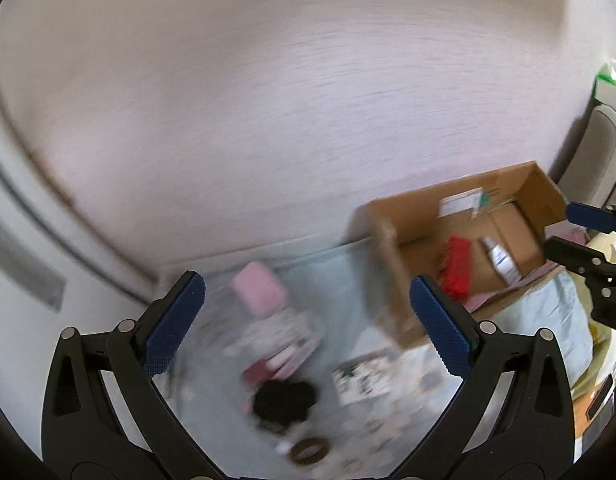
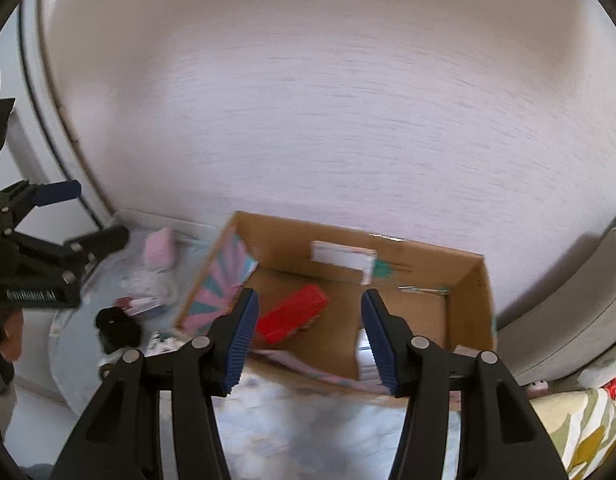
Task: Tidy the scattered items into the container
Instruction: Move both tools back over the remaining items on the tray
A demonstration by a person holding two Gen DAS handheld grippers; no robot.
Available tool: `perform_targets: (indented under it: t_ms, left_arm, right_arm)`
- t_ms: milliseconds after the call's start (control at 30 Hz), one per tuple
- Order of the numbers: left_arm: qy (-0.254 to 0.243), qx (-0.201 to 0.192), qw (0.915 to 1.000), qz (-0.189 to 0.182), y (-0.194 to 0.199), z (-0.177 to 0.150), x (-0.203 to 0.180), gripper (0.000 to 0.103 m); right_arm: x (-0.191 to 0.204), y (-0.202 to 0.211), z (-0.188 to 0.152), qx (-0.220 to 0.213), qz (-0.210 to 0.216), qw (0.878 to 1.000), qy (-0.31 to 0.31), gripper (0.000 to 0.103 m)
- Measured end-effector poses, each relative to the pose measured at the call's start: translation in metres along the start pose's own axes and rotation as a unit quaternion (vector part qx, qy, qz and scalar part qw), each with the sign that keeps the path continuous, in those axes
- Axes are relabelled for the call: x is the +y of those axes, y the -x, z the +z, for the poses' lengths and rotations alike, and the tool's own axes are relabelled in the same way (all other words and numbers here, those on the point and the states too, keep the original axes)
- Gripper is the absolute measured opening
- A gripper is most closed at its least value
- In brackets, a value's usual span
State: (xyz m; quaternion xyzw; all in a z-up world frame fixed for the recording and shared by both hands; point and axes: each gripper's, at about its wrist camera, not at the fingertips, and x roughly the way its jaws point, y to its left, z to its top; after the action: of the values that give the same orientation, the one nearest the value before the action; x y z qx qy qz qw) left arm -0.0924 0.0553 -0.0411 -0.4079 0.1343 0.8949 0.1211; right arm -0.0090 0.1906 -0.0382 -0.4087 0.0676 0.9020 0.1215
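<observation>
Box [image 2: 474,280] already holds red case [image 2: 292,312] and bottle [image 1: 502,258]; we count pink pouch [image 1: 260,288] and black item [image 1: 282,400] outside. Left gripper [image 1: 308,312] and right gripper [image 2: 308,336] gape, empty.

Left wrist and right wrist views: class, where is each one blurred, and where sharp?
Left wrist view: loose items such as the pink pouch smear heavily, while the left gripper stays crisp. Right wrist view: milder blur; cardboard box and red box remain readable.
</observation>
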Motion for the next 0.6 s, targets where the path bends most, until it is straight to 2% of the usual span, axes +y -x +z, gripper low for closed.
perform_targets:
  t_ms: [200,267,367,433,600]
  left_arm:
    - [0.058,0.012,0.9979,0.026,0.018,-0.046,0.064,0.102]
    - [0.079,0.017,0.9962,0.03,0.021,-0.062,0.08,0.102]
    - [0.1,0.024,0.9942,0.031,0.022,-0.086,0.099,0.102]
    - [0.102,0.033,0.9936,0.035,0.019,-0.102,0.106,0.102]
    - [0.078,0.062,0.9945,0.032,0.004,-0.131,0.106,0.102]
  right_arm:
    - [0.045,0.004,-0.016,0.004,0.032,0.999,0.01,0.049]
    - [0.059,0.005,-0.021,0.007,0.053,0.998,0.015,0.049]
    - [0.081,0.003,-0.029,0.008,0.059,0.997,0.044,0.052]
    - [0.097,-0.003,-0.034,0.019,0.061,0.995,0.074,0.061]
    - [0.125,-0.012,-0.051,0.02,0.094,0.987,0.131,0.063]
